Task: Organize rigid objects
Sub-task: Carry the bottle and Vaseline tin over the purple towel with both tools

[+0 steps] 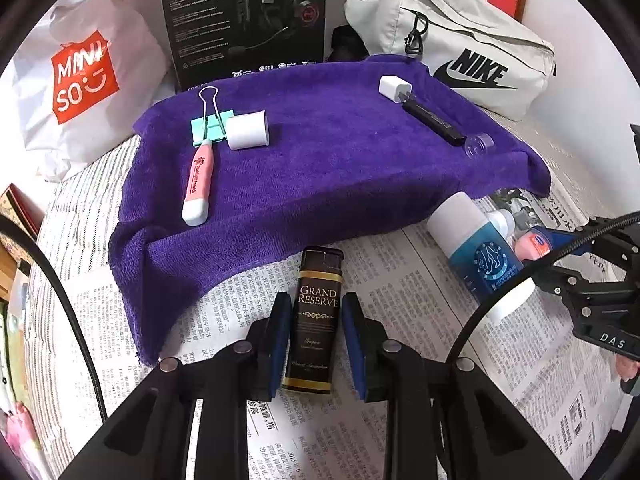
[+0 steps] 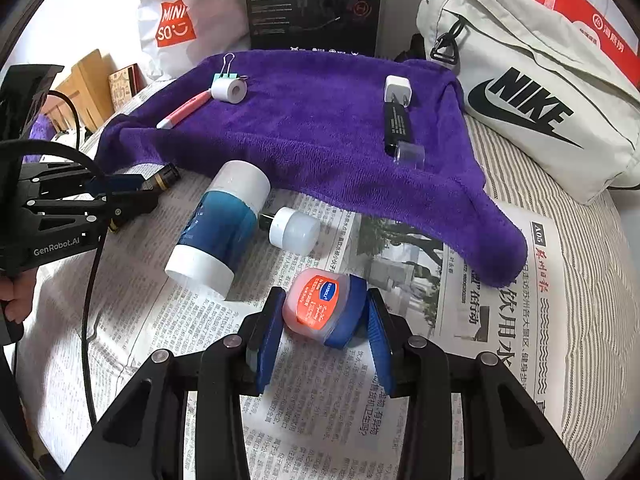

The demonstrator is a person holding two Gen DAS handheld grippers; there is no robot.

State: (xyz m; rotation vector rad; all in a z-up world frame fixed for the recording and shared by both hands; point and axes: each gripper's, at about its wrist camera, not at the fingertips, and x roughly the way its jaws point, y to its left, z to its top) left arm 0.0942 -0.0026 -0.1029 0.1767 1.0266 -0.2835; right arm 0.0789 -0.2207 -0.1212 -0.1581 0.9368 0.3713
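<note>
Newspaper [image 1: 400, 272] covers a striped bedsheet [image 2: 580, 320], with a purple towel [image 1: 320, 168] spread over its far half.

My left gripper [image 1: 316, 328] is clamped on a dark brown "Grand Reserve" lighter [image 1: 318, 312]. Its long axis runs straight away from me along the fingers, the cap end toward the towel. The blue pads [image 1: 280, 340] press its two long sides, and its far end sticks out past the fingertips.

My right gripper [image 2: 320, 320] is closed on a small pink Vaseline jar [image 2: 316, 306], tilted so its labelled face looks up and its blue lid [image 2: 352, 320] points toward my right finger. The jar sits near the fingertips, held from both sides.

Just beyond it on the newspaper lie a blue bottle [image 2: 220, 224] on its side and a small white plug light [image 2: 294, 230].

On the towel, to the left, are a pink pen-like tool [image 1: 198, 180], a mint binder clip [image 1: 210, 120] and a white tape roll [image 1: 248, 130]; to the right, a white charger cube [image 1: 394, 88], a black stick [image 1: 434, 120] and a clear cap [image 1: 478, 144].

Behind stand a Miniso bag [image 1: 84, 80], a black headset box [image 1: 244, 20] and a pale Nike pouch [image 1: 460, 52].
</note>
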